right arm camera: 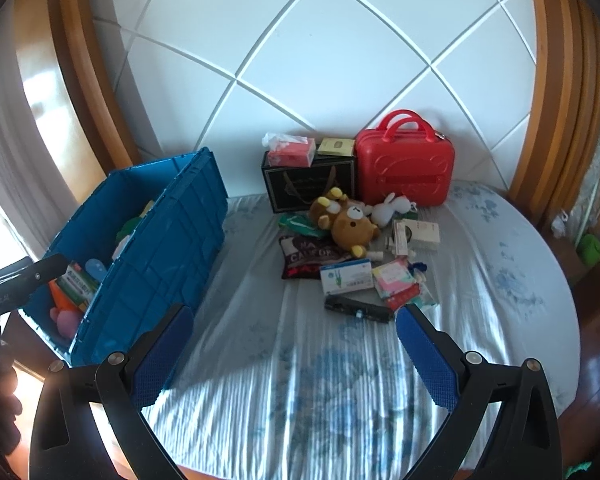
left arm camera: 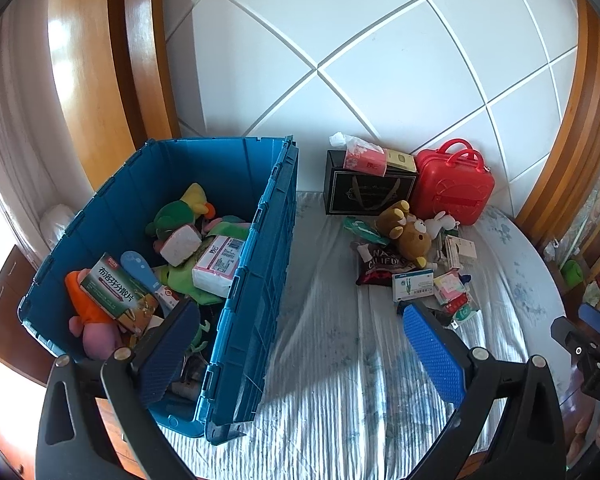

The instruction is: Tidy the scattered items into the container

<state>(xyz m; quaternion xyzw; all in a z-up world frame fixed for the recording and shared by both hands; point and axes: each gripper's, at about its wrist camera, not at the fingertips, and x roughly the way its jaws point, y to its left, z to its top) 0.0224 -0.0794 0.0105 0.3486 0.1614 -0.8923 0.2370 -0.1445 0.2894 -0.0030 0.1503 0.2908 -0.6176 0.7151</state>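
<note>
Labels first: green medicine box (left arm camera: 118, 300) in the blue crate (left arm camera: 260, 264) carries Chinese print, too distorted for me to transcribe. Dark pouch (right arm camera: 314, 258) on the bed (right arm camera: 300, 380) reads partly "CALIFOR". White-blue box (right arm camera: 346, 276) has text too small to read.

Your left claw (left arm camera: 300, 344) is released, empty, one finger over the crate's near end, the other over the bed. Your right claw (right arm camera: 296, 354) is also spread wide, holding nothing, low over the striped sheet.

Scattered pile sits ahead of your right claw: brown bear plush (right arm camera: 350, 226), white bunny (right arm camera: 392, 208), black flat item (right arm camera: 358, 312) nearest, just beyond the right finger. Crate is left of the pile, apart from it. Red case (right arm camera: 404, 164) and black gift bag (right arm camera: 308, 184) stand against the headboard.
</note>
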